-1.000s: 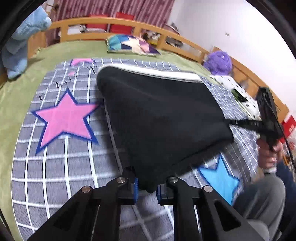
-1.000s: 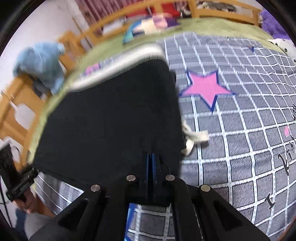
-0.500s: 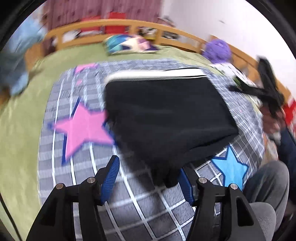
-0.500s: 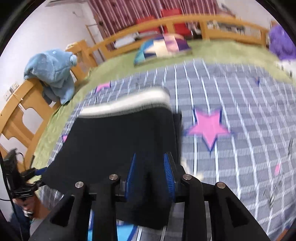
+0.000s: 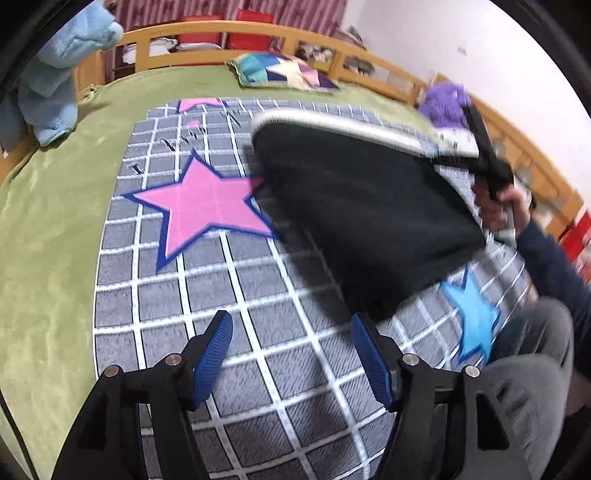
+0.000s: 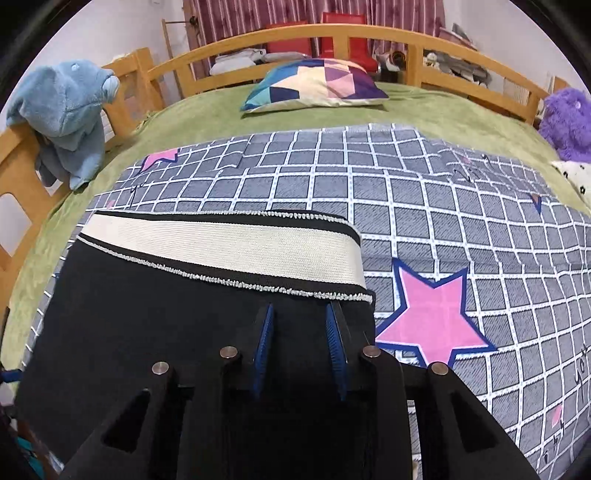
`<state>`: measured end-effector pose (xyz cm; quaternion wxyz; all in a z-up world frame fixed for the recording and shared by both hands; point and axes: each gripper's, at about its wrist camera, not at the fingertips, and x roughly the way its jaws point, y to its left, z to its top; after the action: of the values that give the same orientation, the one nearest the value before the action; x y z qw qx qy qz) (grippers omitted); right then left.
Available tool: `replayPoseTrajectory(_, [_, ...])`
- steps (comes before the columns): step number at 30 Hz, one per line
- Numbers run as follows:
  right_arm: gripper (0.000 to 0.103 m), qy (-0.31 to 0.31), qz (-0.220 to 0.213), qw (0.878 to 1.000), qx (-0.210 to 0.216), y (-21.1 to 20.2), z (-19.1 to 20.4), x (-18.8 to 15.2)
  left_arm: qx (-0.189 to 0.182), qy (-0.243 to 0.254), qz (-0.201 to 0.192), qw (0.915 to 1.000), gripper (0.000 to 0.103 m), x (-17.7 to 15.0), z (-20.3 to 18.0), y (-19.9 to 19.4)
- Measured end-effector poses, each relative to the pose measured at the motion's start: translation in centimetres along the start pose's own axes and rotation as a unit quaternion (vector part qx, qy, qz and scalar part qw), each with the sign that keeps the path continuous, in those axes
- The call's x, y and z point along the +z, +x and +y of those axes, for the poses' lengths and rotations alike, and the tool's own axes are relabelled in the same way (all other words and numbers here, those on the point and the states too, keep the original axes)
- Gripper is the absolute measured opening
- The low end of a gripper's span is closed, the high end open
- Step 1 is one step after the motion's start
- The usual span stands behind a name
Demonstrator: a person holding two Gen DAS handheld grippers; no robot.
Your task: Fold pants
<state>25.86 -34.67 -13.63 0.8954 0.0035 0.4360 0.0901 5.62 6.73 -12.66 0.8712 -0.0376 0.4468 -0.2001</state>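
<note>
A: Pants position?
B: Folded black pants are laid on the checked blanket. Right gripper is parted narrowly above them, nothing pinched. Left gripper is spread wide, pants edge just beyond its right pad.

Right wrist view, lower left of the frame: we see black pants with a cream waistband edged in black and white trim. Beneath them we note a grey blanket with a white grid and pink stars outlined in navy; in the left wrist view, lower right, we also find a light blue star. The bedspread is olive green. At upper centre we mark a pillow in teal, navy, cream, pink and purple triangles. Upper left, a pale blue plush toy; far right, a purple one. The bed rail is honey-coloured wood. The finger pads are blue on black arms.
</note>
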Motion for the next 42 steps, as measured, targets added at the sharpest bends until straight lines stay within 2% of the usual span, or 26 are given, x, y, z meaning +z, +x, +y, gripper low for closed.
replayPoseTrajectory(3, [0.029, 0.009, 0.001, 1.0, 0.005, -1.3, 0.1, 0.4, -0.015, -0.014, -0.036, 0.9992, 0.065, 2.6, -0.3, -0.2])
replayPoseTrajectory(6, [0.032, 0.02, -0.025, 0.999, 0.029, -3.3, 0.6, 0.7, -0.024, 0.004, -0.063, 0.9978, 0.065, 6.6, -2.6, 1.3])
replayPoseTrajectory(9, [0.043, 0.015, -0.051, 0.998, 0.034, -3.9, 1.4, 1.0, -0.036, 0.023, -0.073, 0.9964, 0.065, 10.5, -5.1, 4.3])
replayPoseTrajectory(11, [0.046, 0.01, -0.048, 0.998, 0.031, -3.0, 1.5, 1.0, -0.043, 0.03, -0.061, 0.9968, 0.066, 12.1, -6.1, 7.2])
replayPoseTrajectory(12, [0.046, 0.009, -0.038, 0.999, 0.025, -2.0, 1.3, 0.8, -0.033, 0.028, -0.041, 0.9982, 0.066, 12.3, -6.2, 9.1])
replayPoseTrajectory(13, [0.042, 0.008, -0.023, 1.0, 0.014, -0.7, 1.0, 0.6, -0.019, 0.021, -0.009, 0.9995, 0.065, 12.0, -6.0, 11.1])
replayPoseTrajectory(14, [0.039, 0.003, -0.01, 1.0, -0.003, 0.5, 0.7, 0.3, -0.021, 0.016, 0.019, 0.9995, 0.065, 11.2, -5.6, 13.0])
replayPoseTrajectory(15, [0.039, -0.006, -0.015, 1.0, -0.026, 1.3, 0.7, 0.0, -0.021, 0.021, 0.028, 0.9992, 0.065, 10.2, -5.5, 13.9])
replayPoseTrajectory(17, [0.039, -0.021, -0.033, 0.999, -0.034, 1.3, 1.0, -0.3, -0.012, 0.048, -0.01, 0.9987, 0.066, 8.0, -5.9, 13.1])
replayPoseTrajectory(21, [0.039, -0.023, -0.041, 0.998, -0.034, 1.2, 1.0, -0.6, -0.052, 0.025, -0.001, 0.9983, 0.066, 7.3, -5.4, 10.3])
replayPoseTrajectory(23, [0.039, 0.004, -0.027, 1.0, -0.008, 0.2, 0.0, -0.3, -0.064, 0.022, -0.006, 0.9977, 0.066, 6.9, -5.1, 8.2])
replayPoseTrajectory(25, [0.039, 0.041, -0.021, 0.999, 0.026, -1.9, -0.9, -0.5, -0.058, 0.046, -0.007, 0.9972, 0.067, 5.5, -5.5, 6.7])
replayPoseTrajectory(27, [0.039, 0.031, -0.023, 0.997, 0.071, -4.4, -0.8, -2.1, -0.043, 0.067, 0.008, 0.9968, 0.069, 3.2, -5.8, 6.6])
replayPoseTrajectory(28, [0.039, 0.016, -0.02, 0.996, 0.081, -5.2, -0.7, -3.3, -0.031, 0.074, 0.014, 0.9967, 0.071, 2.1, -6.0, 6.9])
replayPoseTrajectory(29, [0.039, 0.003, -0.008, 0.996, 0.087, -5.5, -0.7, -4.4, -0.016, 0.08, 0.022, 0.9964, 0.071, 1.3, -6.0, 7.3])
replayPoseTrajectory(31, [0.039, -0.012, 0.021, 0.995, 0.1, -5.2, -1.2, -6.9, -0.014, 0.069, 0.021, 0.9973, 0.072, 1.0, -5.7, 7.2])
replayPoseTrajectory(33, [0.039, -0.009, 0.017, 0.995, 0.1, -5.5, -1.6, -8.3, -0.026, 0.053, 0.018, 0.9981, 0.072, 1.8, -5.3, 6.3])
replayPoseTrajectory(36, [0.032, -0.008, 0.035, 0.996, 0.084, -6.6, -1.3, -7.6, -0.021, 0.056, -0.023, 0.9979, 0.071, 4.3, -5.2, 4.7])
replayPoseTrajectory(38, [0.034, 0.002, 0.006, 0.996, 0.087, -8.1, -1.5, -6.6, -0.02, 0.065, -0.045, 0.9967, 0.071, 6.4, -5.5, 4.1])
replayPoseTrajectory(39, [0.038, 0.004, -0.022, 0.996, 0.087, -8.8, -1.4, -5.9, -0.019, 0.066, -0.052, 0.9963, 0.071, 7.6, -5.7, 4.2])
replayPoseTrajectory(40, [0.047, 0.0, -0.042, 0.996, 0.084, -9.0, -1.2, -5.0, -0.016, 0.066, -0.057, 0.996, 0.071, 8.7, -6.0, 4.6])
replayPoseTrajectory(42, [0.049, -0.007, -0.07, 0.995, 0.071, -8.5, -0.4, -3.2, -0.009, 0.066, -0.066, 0.9956, 0.071, 11.7, -6.8, 6.3])
